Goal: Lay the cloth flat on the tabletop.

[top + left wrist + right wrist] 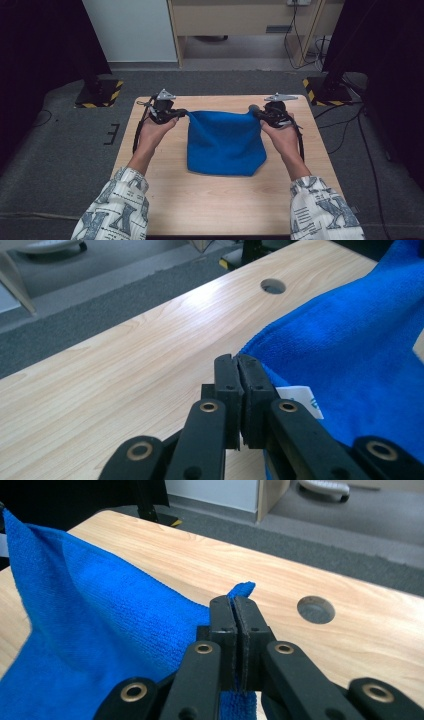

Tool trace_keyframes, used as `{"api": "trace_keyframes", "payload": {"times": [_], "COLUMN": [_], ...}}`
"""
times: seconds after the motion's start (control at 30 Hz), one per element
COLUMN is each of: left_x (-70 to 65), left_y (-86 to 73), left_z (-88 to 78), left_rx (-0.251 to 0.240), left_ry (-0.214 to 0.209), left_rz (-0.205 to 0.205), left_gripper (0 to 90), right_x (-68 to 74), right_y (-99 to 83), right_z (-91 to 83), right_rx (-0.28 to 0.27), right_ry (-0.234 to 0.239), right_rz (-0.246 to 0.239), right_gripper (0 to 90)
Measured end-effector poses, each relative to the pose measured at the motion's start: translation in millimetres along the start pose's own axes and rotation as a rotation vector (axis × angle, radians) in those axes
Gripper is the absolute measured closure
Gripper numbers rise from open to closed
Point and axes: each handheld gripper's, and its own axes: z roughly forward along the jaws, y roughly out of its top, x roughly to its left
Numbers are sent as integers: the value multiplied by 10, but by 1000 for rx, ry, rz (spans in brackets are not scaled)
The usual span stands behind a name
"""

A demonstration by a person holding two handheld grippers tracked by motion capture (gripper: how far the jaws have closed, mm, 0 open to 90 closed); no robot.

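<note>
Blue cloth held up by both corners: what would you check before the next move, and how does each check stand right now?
1. Left hand-held gripper shut on a corner of the blue cloth: ok.
2. Right hand-held gripper shut on the other corner: ok.
3. Top edge stretched between the two grippers: ok, with a slight sag.
4. Lower edge resting on the table: ok.
5. Cloth free of folds underneath: cannot tell.

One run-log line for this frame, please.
left gripper: shut on cloth corner | right gripper: shut on cloth corner | cloth: stretched between, lower edge on table
</note>
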Motion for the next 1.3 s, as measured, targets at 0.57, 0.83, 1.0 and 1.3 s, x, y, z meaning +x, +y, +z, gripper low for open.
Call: {"api": "trace_keyframes", "payload": {"times": [0.57, 0.83, 1.0, 1.3], "left_x": [153, 161, 74, -86], "left_y": [-47, -48, -58, -326], "left_z": [430, 450, 341, 135], "left_rx": [60, 30, 19, 13], "left_ry": [22, 80, 69, 33], "left_rz": [-18, -32, -6, 16], "left_gripper": [876, 489, 437, 334], "right_x": [-159, -201, -206, -213], "right_y": [-45, -107, -146, -361], "right_z": [416, 515, 422, 180], "right_rx": [59, 81, 95, 99], "right_ry": [-33, -117, -120, -77], "right_rz": [65, 26, 12, 23], "right_gripper": [873, 389, 331, 352]}}
